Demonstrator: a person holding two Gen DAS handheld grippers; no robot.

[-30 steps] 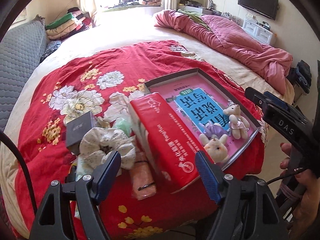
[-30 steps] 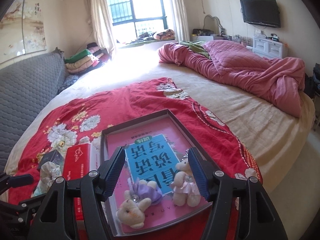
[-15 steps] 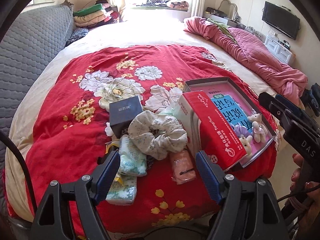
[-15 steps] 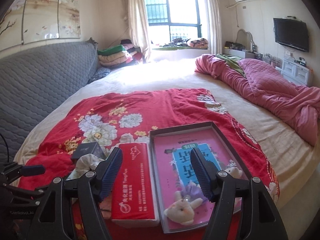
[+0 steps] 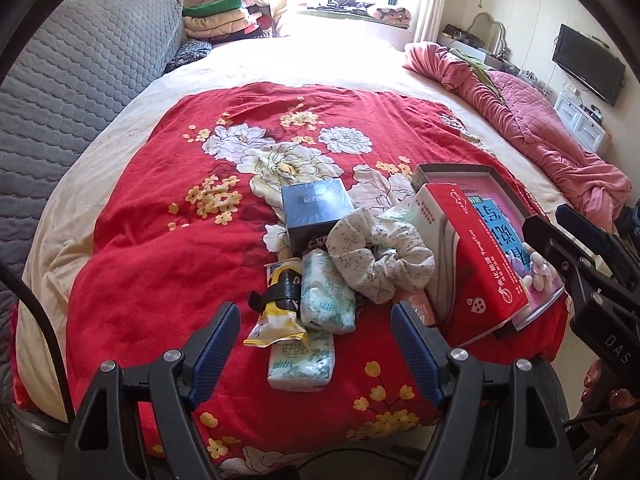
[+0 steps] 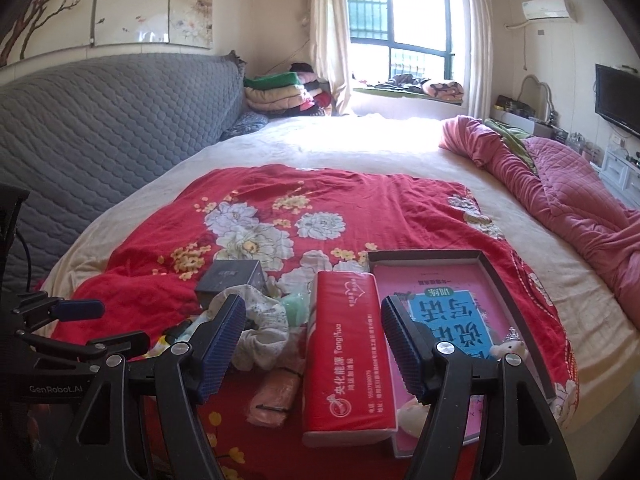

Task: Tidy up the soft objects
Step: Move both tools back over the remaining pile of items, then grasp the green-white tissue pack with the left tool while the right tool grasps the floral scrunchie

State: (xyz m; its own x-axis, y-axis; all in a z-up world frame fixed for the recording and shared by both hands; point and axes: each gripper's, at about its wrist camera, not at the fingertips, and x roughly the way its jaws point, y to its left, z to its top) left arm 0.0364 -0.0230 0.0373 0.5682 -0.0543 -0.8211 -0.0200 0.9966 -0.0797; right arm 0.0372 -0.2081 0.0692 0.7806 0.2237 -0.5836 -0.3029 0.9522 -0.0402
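A pile lies on the red floral blanket (image 5: 168,240): a floral scrunchie (image 5: 380,258), tissue packs (image 5: 326,294), a yellow snack packet (image 5: 276,316), a pink cloth (image 6: 276,394) and a dark box (image 5: 316,208). A red tissue pack (image 6: 346,354) leans on a shallow tray (image 6: 504,276) holding a pink book and small plush toys (image 5: 538,274). My left gripper (image 5: 316,350) is open and empty, just short of the tissue packs. My right gripper (image 6: 312,348) is open and empty, above the red pack.
A grey quilted headboard (image 6: 100,120) runs along the left. A pink quilt (image 6: 560,184) is bunched at the far right. Folded blankets (image 6: 280,88) are stacked by the window. The bed's near edge is under both grippers.
Both views have swung to the left. The left gripper now faces the scrunchie and tissue packs; the right gripper has shifted from over the tray to over the red tissue pack.
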